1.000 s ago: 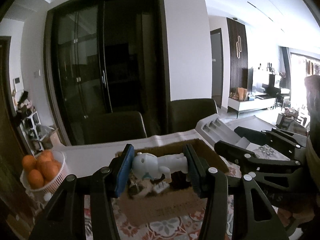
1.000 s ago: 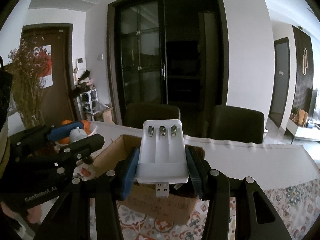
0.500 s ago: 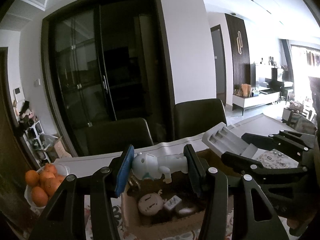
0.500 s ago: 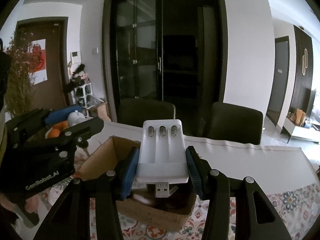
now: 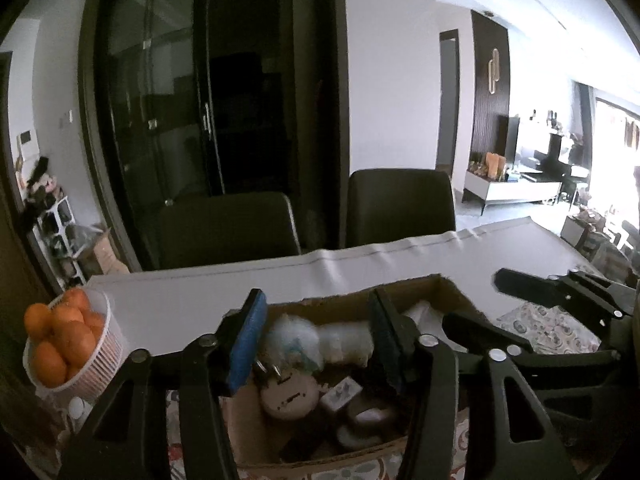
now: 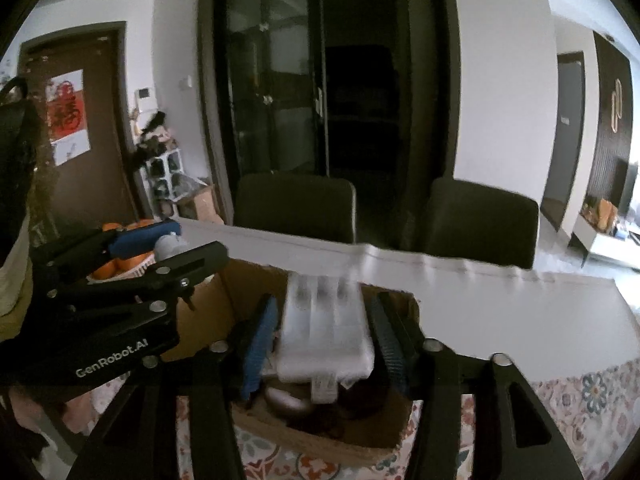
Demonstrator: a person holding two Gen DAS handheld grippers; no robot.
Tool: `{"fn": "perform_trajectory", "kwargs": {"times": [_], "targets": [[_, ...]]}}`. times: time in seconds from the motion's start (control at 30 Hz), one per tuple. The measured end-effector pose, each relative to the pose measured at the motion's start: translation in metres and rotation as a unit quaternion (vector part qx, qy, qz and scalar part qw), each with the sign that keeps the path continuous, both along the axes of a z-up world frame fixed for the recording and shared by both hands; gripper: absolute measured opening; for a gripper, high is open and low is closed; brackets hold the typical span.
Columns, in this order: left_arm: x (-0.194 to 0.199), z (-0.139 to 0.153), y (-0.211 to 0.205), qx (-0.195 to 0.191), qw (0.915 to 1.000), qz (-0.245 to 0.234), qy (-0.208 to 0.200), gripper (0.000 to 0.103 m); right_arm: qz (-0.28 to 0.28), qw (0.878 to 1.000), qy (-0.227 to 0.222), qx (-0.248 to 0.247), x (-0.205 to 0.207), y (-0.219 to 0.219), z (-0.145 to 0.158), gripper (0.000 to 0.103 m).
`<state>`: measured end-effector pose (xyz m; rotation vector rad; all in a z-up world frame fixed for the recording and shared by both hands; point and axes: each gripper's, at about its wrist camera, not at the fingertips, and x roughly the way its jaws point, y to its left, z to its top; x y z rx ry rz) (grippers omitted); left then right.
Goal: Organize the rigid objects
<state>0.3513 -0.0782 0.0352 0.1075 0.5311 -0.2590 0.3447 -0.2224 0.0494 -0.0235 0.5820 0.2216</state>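
An open cardboard box stands on the table with several small items inside; it also shows in the right wrist view. My left gripper is over the box, its jaws spread, and the white toy robot looks blurred and loose between them. My right gripper is over the same box, jaws spread wider than the white USB battery charger, which is blurred and seems to drop. The left gripper also appears in the right wrist view, and the right gripper in the left wrist view.
A white basket of oranges stands at the table's left end. Two dark chairs stand behind the table, before dark glass doors. A white runner covers the far table half; a patterned cloth lies under the box.
Both grippers have lowered over the box and opened. The toy robot and the battery charger are no longer clamped and are blurred, falling toward the box.
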Motion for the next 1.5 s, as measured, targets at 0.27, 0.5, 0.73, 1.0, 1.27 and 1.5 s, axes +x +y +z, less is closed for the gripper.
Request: {"fn": "perform_trajectory", "kwargs": {"times": [0.27,0.5,0.73,1.0,1.27,1.5], "targets": [[-0.021,0.0,0.001,0.009,0.9998,0.016,0.0,0.068,-0.038,0.999,0.011,0.003,-0.008,-0.009,-0.007,0.065],[-0.056,0.018,0.009,0.007,0.9994,0.029,-0.014,0.082,-0.059,0.998,-0.016,0.006,-0.044,-0.008,0.011,0.072],[-0.107,0.042,0.02,0.016,0.997,0.052,-0.055,0.096,-0.086,0.994,-0.061,-0.002,-0.092,-0.006,0.037,0.08],[-0.168,0.054,0.036,0.014,0.9932,0.073,-0.089,0.103,-0.108,0.988,-0.106,-0.014,-0.152,0.002,0.057,0.09],[-0.212,0.048,0.048,0.012,0.9924,0.086,-0.087,0.103,-0.12,0.985,-0.125,-0.024,-0.199,0.013,0.059,0.093],[-0.246,0.038,0.049,0.018,0.9917,0.089,-0.091,0.103,-0.129,0.984,-0.119,-0.017,-0.229,0.015,0.05,0.095]]}}
